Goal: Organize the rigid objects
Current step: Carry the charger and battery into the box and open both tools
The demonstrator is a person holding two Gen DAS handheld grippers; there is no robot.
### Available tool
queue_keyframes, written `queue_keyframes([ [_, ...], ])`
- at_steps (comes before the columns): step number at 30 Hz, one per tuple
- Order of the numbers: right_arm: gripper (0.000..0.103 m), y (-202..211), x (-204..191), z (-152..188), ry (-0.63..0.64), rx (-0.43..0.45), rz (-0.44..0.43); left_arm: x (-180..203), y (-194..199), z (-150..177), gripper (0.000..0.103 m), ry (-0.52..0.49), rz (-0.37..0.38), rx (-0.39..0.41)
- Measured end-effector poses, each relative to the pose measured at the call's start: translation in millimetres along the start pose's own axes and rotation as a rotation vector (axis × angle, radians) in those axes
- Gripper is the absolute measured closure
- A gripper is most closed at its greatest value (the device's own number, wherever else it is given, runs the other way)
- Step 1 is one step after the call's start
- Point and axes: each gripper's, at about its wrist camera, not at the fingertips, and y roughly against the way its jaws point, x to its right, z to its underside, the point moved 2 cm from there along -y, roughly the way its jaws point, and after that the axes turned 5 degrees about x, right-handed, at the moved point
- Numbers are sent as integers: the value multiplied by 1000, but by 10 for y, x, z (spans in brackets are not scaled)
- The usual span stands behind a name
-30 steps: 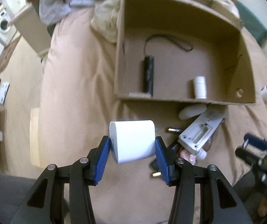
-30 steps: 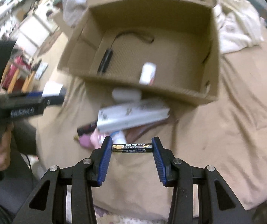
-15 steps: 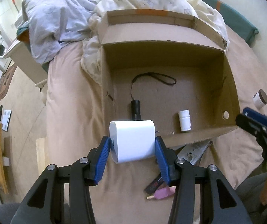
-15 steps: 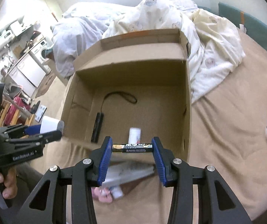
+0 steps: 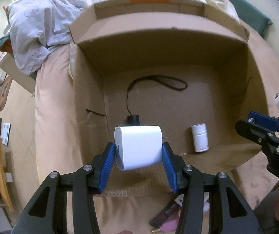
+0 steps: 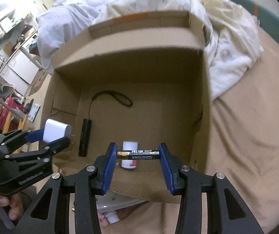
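Both claws loaded over the cardboard box (image 5: 178,44) on the bed. My left claw (image 5: 138,157) clamps the white charger plug (image 5: 139,148) across its flat sides; smooth plastic, light, stiff, could slip, so a mid-body hold seems best. My right claw (image 6: 138,156) pinches an AA battery (image 6: 138,154) end to end; small, hard, rolls easily. Flashlight (image 6: 85,136) and white pill bottle (image 5: 199,137) already lie inside the box.

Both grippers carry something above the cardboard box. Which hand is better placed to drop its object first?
Probably the right. Its battery hangs over the box floor, near the white bottle. The left's charger sits nearer the box's front corner, above the flashlight.
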Motion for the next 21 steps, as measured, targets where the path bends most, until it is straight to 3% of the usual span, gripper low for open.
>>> queue_keyframes([
  [21,57,-375,22,193,-43,-156,44,128,-339,72,58,-42,-35,-63],
])
